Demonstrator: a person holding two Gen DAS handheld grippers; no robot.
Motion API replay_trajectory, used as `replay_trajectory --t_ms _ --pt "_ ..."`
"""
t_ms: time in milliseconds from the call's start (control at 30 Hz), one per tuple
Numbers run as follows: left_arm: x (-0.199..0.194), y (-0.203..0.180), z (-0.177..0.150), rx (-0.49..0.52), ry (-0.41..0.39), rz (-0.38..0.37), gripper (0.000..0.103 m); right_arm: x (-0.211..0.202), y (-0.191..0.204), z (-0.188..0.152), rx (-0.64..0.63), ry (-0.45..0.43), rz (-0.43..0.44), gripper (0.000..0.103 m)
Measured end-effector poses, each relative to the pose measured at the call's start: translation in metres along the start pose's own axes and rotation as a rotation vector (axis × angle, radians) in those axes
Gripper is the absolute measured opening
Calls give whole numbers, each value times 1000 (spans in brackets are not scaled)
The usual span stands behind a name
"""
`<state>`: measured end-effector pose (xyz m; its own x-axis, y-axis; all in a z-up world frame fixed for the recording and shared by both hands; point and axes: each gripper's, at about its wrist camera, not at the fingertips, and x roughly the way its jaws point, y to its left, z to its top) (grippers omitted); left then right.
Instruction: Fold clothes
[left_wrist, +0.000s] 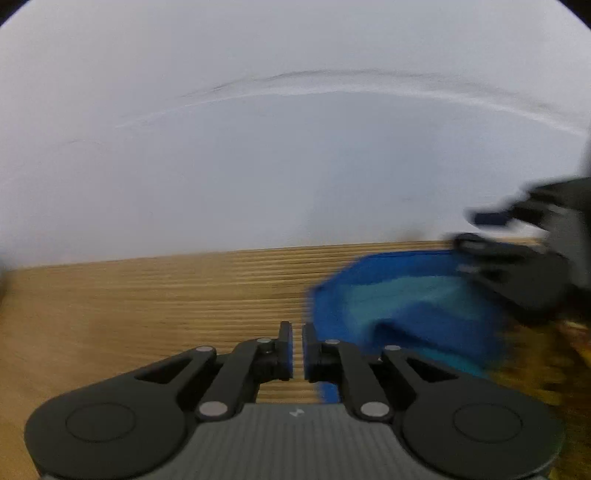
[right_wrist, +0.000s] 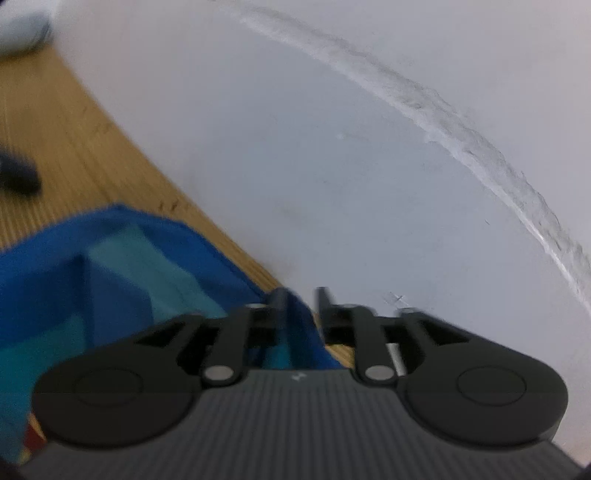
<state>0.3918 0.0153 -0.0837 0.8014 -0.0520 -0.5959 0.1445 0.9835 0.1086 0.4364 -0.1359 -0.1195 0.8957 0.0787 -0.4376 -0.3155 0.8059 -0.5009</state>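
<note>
Wall (left_wrist: 258, 147) fills the far side, white and scuffed, above the wooden table (left_wrist: 147, 295). Blue cloth (left_wrist: 406, 295) lies far right by it. Left tongs (left_wrist: 297, 347) are nearly shut, holding nothing. Right tongs (right_wrist: 301, 314) stand part open, cloth edge loose between them; it could slip and undo the fold.

Blue cloth (left_wrist: 406, 295) with seemingly teal panels, ribbed tan table (left_wrist: 147, 295)
</note>
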Motion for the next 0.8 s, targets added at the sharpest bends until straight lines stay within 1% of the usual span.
replay_trajectory --t_ms 33,67,100,133,200,233,300,333,367,433,467,500,567,667,700,767,800 --pt "-4 -10 0 45 -6 -23 10 -3 -7 2 24 -2 -10 44" --pt "-8 -20 0 89 -11 -46 16 -7 -16 3 52 5 -26 48" --pt "-9 -30 -1 137 -15 -51 19 -13 -29 3 86 25 -49 50" --pt "-3 -36 -2 172 -14 -43 21 -21 -43 2 123 44 -47 52" --pt "3 -44 -5 176 20 -52 22 -42 -73 -4 207 79 27 52" --pt "5 -46 -7 161 42 -78 22 -52 -86 -9 247 93 50 52" --pt "3 -48 -11 111 54 -138 24 -74 -105 -17 350 102 113 54" --pt "-1 -51 -15 93 53 -164 31 -80 -110 -22 411 110 173 55" --pt "-4 -52 -17 87 52 -179 39 -78 -111 -27 484 124 278 55" --pt "-5 -53 -21 81 56 -197 43 -75 -111 -38 628 152 487 53" --pt "-6 -54 -24 82 63 -201 43 -70 -108 -42 688 169 561 53" --pt "-8 -56 -27 85 71 -198 43 -61 -101 -44 717 191 570 53" --pt "-11 -57 -33 92 84 -192 43 -46 -86 -49 738 231 546 53" --pt "-34 -41 -42 77 87 -191 44 -28 -71 -54 756 278 510 52" --pt "-35 -38 -42 73 86 -190 44 -25 -68 -54 747 280 499 53" --pt "-36 -33 -43 64 83 -183 44 -21 -64 -46 697 255 479 53" --pt "-37 -31 -43 54 84 -182 44 -19 -61 -43 677 248 477 51"
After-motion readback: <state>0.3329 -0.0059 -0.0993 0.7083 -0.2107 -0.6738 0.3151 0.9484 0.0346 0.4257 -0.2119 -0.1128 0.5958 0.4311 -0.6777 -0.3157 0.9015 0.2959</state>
